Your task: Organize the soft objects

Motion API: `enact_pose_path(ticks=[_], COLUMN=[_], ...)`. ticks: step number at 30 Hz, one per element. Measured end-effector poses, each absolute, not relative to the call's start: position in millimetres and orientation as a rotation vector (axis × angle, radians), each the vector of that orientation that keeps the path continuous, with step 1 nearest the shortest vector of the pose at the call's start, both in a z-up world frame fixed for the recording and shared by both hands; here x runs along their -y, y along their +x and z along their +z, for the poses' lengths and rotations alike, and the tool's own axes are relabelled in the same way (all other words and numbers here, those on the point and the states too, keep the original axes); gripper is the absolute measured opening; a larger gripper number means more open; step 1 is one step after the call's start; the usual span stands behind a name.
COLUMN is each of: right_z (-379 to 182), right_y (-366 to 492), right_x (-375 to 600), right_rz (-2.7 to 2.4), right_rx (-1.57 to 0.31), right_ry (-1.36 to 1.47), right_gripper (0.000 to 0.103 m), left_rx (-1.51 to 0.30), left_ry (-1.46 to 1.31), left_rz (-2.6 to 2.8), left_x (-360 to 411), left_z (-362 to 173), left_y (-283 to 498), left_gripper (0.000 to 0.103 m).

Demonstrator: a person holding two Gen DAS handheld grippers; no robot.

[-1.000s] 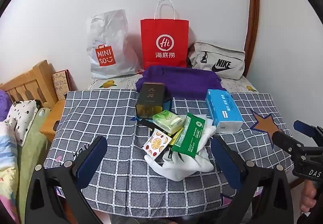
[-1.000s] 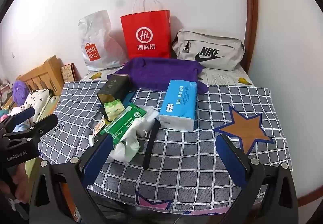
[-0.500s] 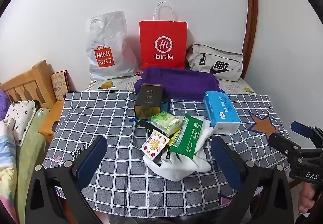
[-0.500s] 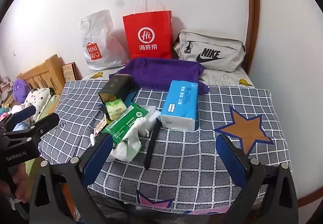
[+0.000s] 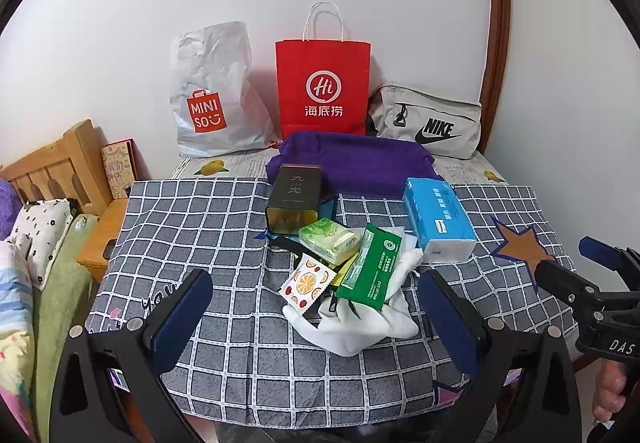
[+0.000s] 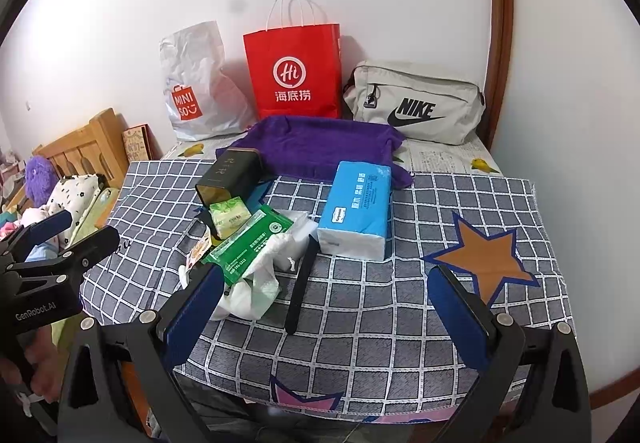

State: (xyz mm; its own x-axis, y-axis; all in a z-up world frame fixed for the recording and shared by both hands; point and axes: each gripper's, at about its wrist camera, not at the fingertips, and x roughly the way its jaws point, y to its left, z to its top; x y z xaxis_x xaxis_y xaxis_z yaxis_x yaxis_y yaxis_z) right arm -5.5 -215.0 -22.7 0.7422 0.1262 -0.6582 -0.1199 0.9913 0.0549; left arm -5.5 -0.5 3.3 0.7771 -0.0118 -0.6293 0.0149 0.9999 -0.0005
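Observation:
A pile lies mid-table on the checked cloth (image 5: 192, 227): a white cloth (image 5: 360, 323), a green wipes pack (image 5: 370, 269), a light green tissue pack (image 5: 328, 241), a fruit-print sachet (image 5: 306, 283) and a dark tin (image 5: 294, 195). A blue tissue pack (image 5: 438, 217) lies right of the pile, a purple cloth (image 5: 352, 163) behind. My left gripper (image 5: 316, 315) is open and empty, near the table's front edge before the pile. My right gripper (image 6: 324, 303) is open and empty, near the front edge; the white cloth (image 6: 256, 283) lies by its left finger.
A white Miniso bag (image 5: 212, 91), a red paper bag (image 5: 322, 87) and a grey Nike bag (image 5: 428, 121) stand against the back wall. A black strip (image 6: 302, 283) lies on the cloth. A wooden bed frame (image 5: 52, 167) and bedding are at the left.
Both views have pulled back and risen slightly; the pile sits a little farther off. Both grippers stay open and empty. Nothing on the table has moved.

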Motion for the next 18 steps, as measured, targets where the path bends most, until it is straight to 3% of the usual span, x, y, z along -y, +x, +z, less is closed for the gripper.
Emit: enact_pose_path(ticks=[18], right_z=[-23.1], right_y=[-5.8], right_x=[211.7], right_rz=[0.139], right_rx=[-0.726], right_ry=[0.005], right_gripper=[0.101], left_rx=[-0.678], left_ry=[0.006], left_rz=[-0.015], left_x=[0.2], left_z=[1.8], left_y=[-6.4], left_gripper=[0.103])
